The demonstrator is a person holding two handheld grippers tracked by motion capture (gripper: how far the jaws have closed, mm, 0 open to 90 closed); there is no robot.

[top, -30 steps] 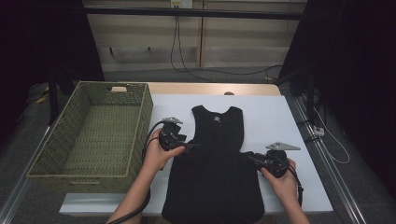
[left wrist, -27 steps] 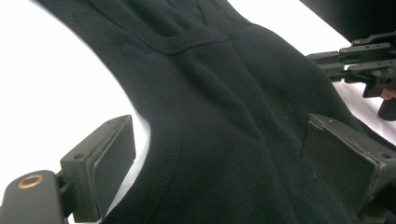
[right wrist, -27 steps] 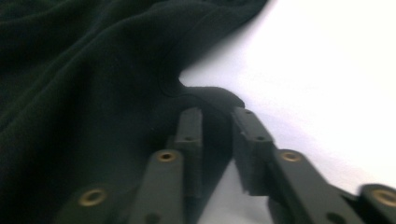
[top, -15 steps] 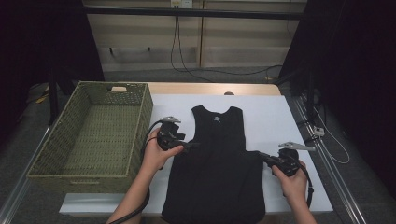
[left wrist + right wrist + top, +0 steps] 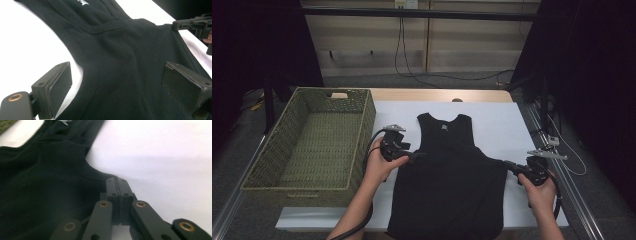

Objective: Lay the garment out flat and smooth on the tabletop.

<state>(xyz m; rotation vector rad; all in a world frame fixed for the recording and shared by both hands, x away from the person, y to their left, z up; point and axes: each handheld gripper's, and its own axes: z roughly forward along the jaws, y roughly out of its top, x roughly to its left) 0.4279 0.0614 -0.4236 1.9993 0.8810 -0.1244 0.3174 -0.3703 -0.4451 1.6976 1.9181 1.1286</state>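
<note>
Black tank top (image 5: pixel 447 185) lay flat on the white table (image 5: pixel 497 120), neckline toward the far edge, hem at the near edge. Right gripper (image 5: pixel 512 166) – jaws just closed, clamped on the top's right underarm corner, fabric pinched between the pads (image 5: pixel 117 187). Left gripper (image 5: pixel 419 155) sat at the left armhole – jaws wide apart, cloth lying between them (image 5: pixel 117 75), pads not pressing. Green wicker basket (image 5: pixel 287 175) stood along the table's left edge, just beside the left hand (image 5: pixel 379 167).

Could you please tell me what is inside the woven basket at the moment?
The woven basket shows only its own woven floor; nothing lies on it. The strip behind its near wall is hidden.
</note>
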